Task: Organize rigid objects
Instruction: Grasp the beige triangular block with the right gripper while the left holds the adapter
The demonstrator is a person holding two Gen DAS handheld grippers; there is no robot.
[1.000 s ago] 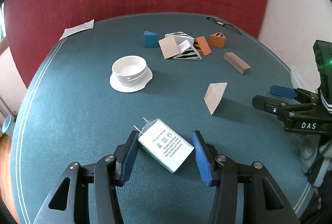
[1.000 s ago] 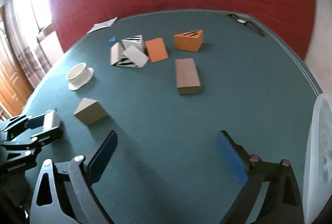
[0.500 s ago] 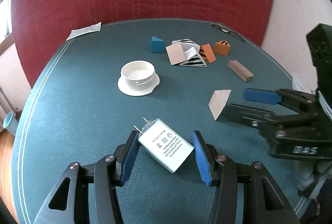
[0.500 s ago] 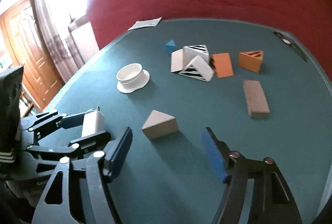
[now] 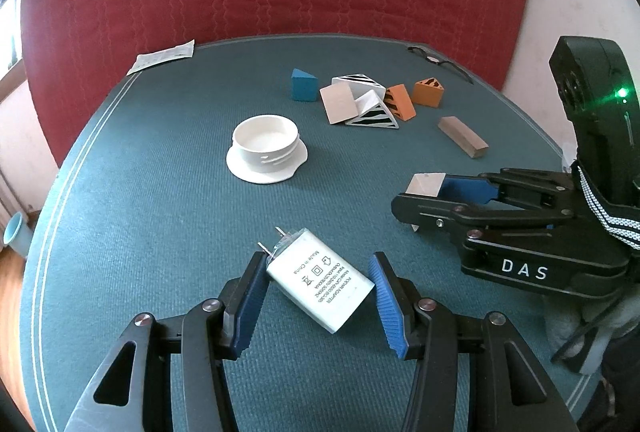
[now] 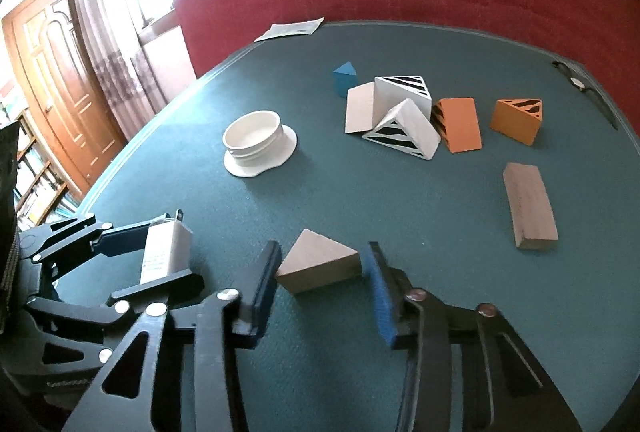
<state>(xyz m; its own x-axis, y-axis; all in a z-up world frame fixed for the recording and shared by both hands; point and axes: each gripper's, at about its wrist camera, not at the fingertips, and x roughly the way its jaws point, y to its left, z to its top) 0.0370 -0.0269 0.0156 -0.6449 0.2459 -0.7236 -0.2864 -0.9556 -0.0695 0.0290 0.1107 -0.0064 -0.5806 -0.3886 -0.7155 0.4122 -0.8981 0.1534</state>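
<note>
- Left claw (image 5: 318, 294), seen from the left wrist, pinches a white power adapter (image 5: 319, 290) between its blue pads, the adapter turned slantwise with its prongs pointing away, above the green desk (image 5: 160, 232).
- To the right in that view, the right claw (image 5: 424, 197) reaches in over a pale wooden wedge (image 5: 425, 184); one blue pad lies against the wedge's far side.
- Further back stand a white bowl (image 5: 267, 147) on its saucer, a blue wedge (image 5: 304, 84), a cluster of striped white and orange wedges (image 5: 370, 103), and a brown block (image 5: 463, 136) off to the right.
- From the right wrist, the right claw (image 6: 320, 264) has just been closing, and the pale wooden wedge (image 6: 318, 266) sits between its pads, both pads touching the wedge's ends, on the desk (image 6: 440, 292).
- At left in this view the left claw (image 6: 164, 252) grips the power adapter (image 6: 166, 250), just beside the right claw.
- Beyond lie the bowl (image 6: 252, 137), the wedge cluster (image 6: 400, 115), a lone orange wedge (image 6: 517, 119) and the brown block (image 6: 528, 205).
</note>
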